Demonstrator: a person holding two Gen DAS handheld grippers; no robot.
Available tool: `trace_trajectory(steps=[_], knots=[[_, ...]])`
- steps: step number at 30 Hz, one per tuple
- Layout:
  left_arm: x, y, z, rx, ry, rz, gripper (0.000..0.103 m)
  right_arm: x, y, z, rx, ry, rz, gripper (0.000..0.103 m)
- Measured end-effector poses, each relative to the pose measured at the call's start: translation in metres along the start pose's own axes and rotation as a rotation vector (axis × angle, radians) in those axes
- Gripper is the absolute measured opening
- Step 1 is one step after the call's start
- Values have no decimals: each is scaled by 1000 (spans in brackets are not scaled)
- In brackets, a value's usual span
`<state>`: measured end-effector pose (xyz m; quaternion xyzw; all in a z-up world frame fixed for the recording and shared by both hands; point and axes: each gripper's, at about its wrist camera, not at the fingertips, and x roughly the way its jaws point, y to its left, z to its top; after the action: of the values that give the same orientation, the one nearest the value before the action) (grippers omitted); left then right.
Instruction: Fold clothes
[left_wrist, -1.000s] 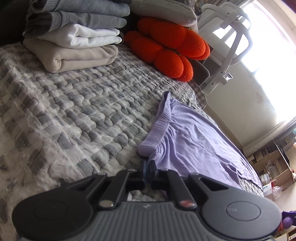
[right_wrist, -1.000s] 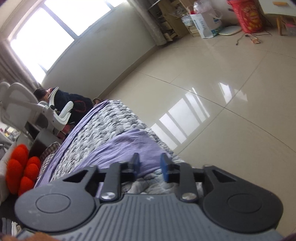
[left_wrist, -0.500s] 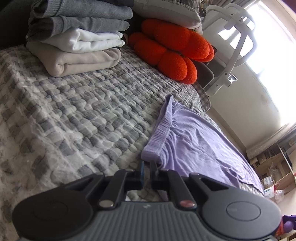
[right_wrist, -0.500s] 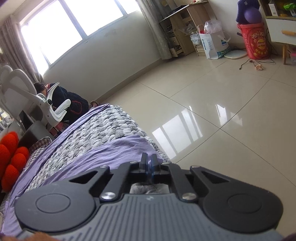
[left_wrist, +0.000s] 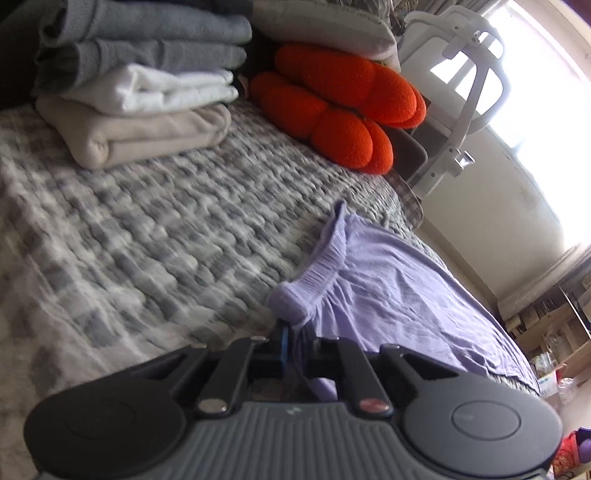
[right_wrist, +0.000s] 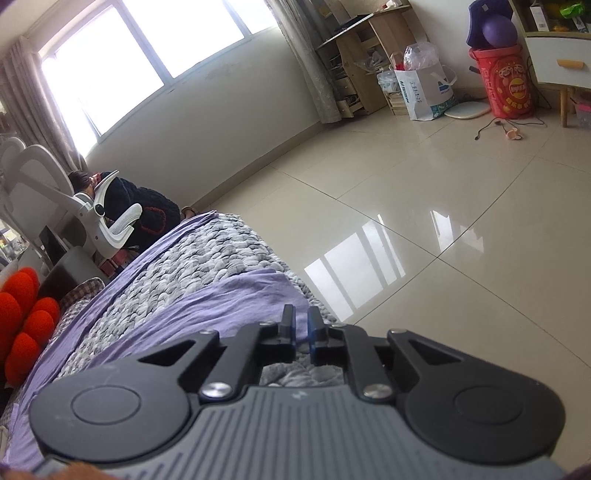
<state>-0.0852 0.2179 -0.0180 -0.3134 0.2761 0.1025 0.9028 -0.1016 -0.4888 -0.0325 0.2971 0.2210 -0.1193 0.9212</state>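
Left wrist view: L gripper (left_wrist: 291, 338) low over quilt (left_wrist: 147, 251), aimed along bed.
L jaws: nearly closed, pinching waistband corner of lilac garment (left_wrist: 388, 291); judged hold for fold.
Garment: spread flat on quilt, near bed edge.
Folded stack (left_wrist: 140, 99): far corner, clear of work.
R gripper (right_wrist: 301, 328): at garment's floor-side edge.
R jaws: narrow gap; can't tell if cloth held.

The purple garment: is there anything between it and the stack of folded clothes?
Nothing visible. The left gripper pinches the purple garment at its waistband corner, and only bare checkered quilt lies between it and the stack of folded clothes. The orange cushion sits aside.
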Motion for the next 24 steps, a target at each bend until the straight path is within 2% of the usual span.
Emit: trace_trajectory(steps=[5,10,16,19,22,24], knots=[[-6,7,3,14,-8,19,6,0,9,-1,-45,-3,-1,12],[3,11,-2,30,37,21,7,2,11,-3,-64,6,0,12],[-8,16,7,15,57,21,15,-1,19,-1,-119,2,-12,12],[-15,16,13,39,44,63,26,-2,28,3,-150,-17,-9,12],[-21,19,20,62,23,122,24,-1,40,5,-180,-25,11,12],[-22,21,26,72,9,125,24,3,50,5,-206,-17,34,12]])
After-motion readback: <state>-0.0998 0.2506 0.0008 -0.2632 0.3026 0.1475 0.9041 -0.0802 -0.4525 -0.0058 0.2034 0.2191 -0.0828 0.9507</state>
